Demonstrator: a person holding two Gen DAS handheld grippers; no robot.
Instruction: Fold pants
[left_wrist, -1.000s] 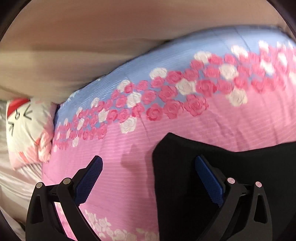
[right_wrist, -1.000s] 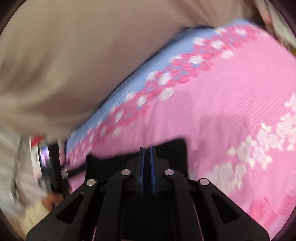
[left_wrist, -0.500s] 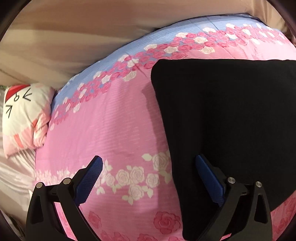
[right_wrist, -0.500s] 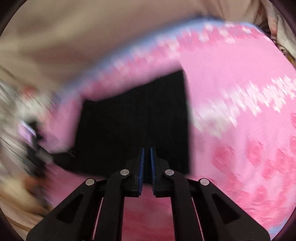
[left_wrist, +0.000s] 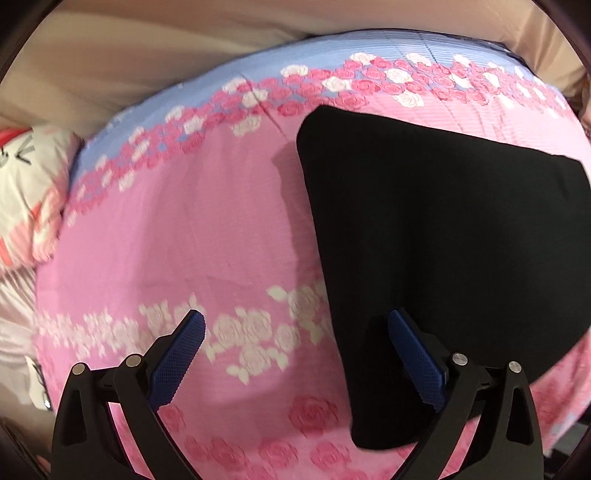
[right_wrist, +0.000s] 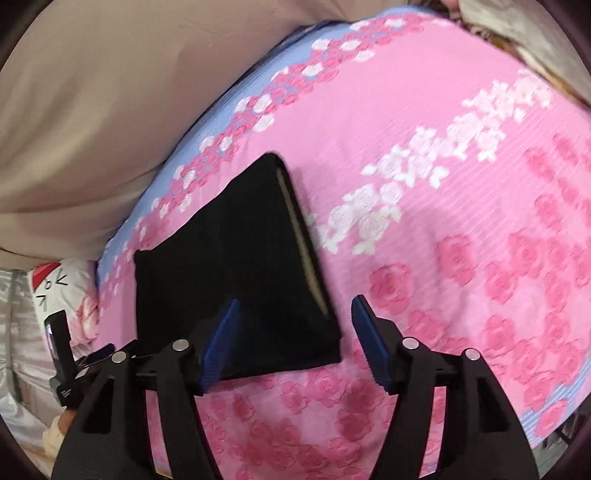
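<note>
Pink quilt (left_wrist: 207, 229) with rose bands covers the bed under both my grippers, its far strip pale blue where it meets a beige wall (left_wrist: 147, 55). At the far left edge I see a white pillow (left_wrist: 26, 192) with a red and black cartoon print, lying beside the quilt.

My left gripper (left_wrist: 295, 332) hangs over the quilt with its jaws wide apart and nothing between the blue pads. Its left finger is over a row of white roses; its right finger is over the near edge of the pants (left_wrist: 436, 240). Whether that finger touches the cloth I cannot tell.

Those pants are black and lie folded into a flat, roughly rectangular stack on the quilt, right of centre in the left view. In the right view the same stack sits left of centre, and a thin pale stripe shows along its right edge where the layers meet.

My right gripper (right_wrist: 293, 321) has just been opening and its jaws now stand apart. The near right corner of the pants lies in the gap between the pads, but neither pad presses on it. At the lower left of that view the left gripper's black body is partly visible beside the pillow.
</note>
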